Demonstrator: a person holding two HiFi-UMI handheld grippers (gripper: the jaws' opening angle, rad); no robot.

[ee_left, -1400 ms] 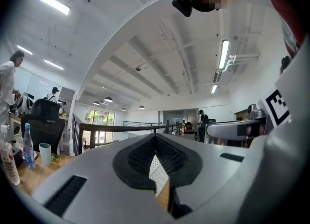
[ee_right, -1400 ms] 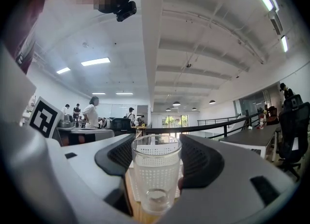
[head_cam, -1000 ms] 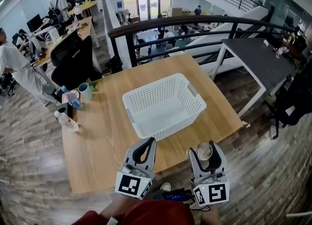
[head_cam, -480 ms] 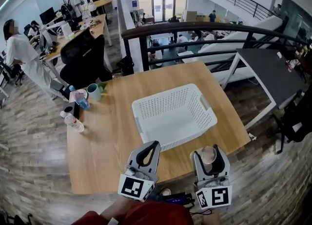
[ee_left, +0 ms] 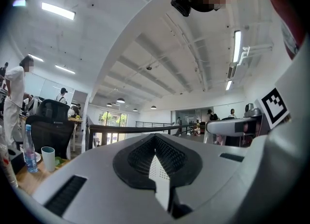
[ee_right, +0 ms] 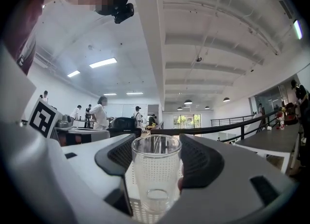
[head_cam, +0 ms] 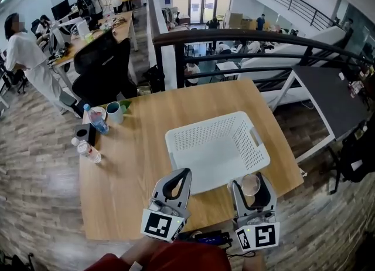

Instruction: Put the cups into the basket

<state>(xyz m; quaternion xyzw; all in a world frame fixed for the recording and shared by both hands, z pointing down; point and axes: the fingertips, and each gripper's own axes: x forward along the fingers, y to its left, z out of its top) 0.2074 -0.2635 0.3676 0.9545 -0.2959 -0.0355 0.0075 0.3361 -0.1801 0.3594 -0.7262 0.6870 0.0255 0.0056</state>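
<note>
Right gripper view: the clear cup (ee_right: pixel 156 177) stands upright, clamped between the right gripper's (head_cam: pixel 251 182) jaws. The basket (head_cam: pixel 205 138) lies just beyond both jaws, nearer than a second ago. The left gripper's (ee_left: pixel 155 143) jaws are together, holding nothing.

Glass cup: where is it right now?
In the head view, the glass cup is at the lower right, clamped in the right gripper, close to the near edge of the white basket.

Grey wood-plank floor (head_cam: pixel 35 164), black railing (head_cam: pixel 193 32), office chair (head_cam: pixel 105 64), ceiling strip lights (ee_left: pixel 58 10).
</note>
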